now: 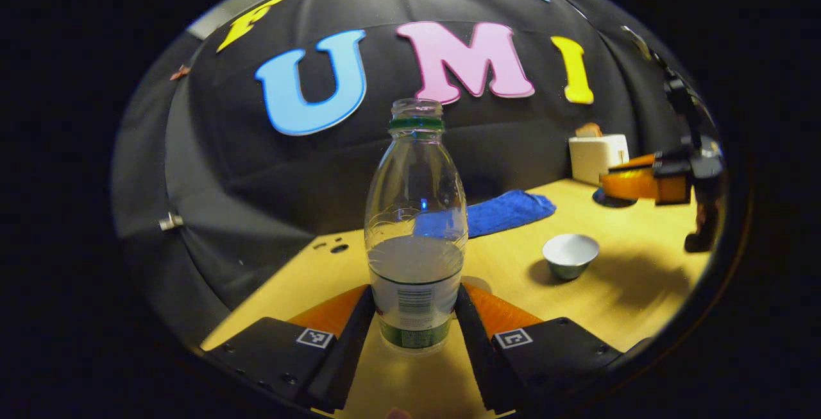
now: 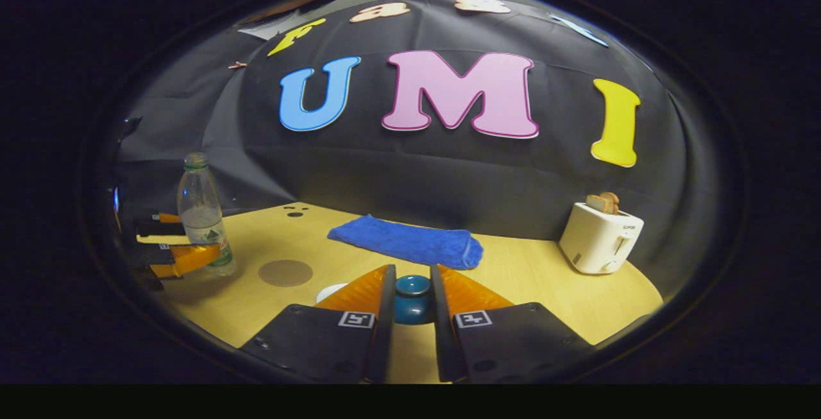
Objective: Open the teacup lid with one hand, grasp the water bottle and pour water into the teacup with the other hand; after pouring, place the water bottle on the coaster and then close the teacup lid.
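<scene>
Pouring looks still to come on the wooden table [image 1: 641, 290] in this booth, though the opening step is done. The water bottle [image 1: 415, 226] stands upright and capless at the near left, holding water to below the halfway line, with the left gripper [image 1: 415, 290] pinching its lower body from both sides. It is on bare wood just left of the coaster [image 2: 285, 273], not on it. To its right, well apart, the teacup [image 1: 570, 255] sits open; whether it holds any water cannot be told. The right gripper [image 2: 413, 270] is pressed onto the blue teacup lid [image 2: 412, 300], one finger on each side, with the lid held low just right of the teacup.

Judging by how things lie, what remains is tipping the bottle over the cup, standing it on the coaster and setting the lid back. The wide gap between bottle and cup suggests the bottle must be lifted and carried right first.

Counted from largest down:
- One table.
- One blue cloth [image 2: 410, 242], spread flat at the far middle.
- One white toaster [image 2: 600, 239] at the far right, with bread [image 2: 603, 201] poking from the top.
- One bottle.
- Two grippers.
- One round coaster.
- One teacup.
- One lid.
</scene>
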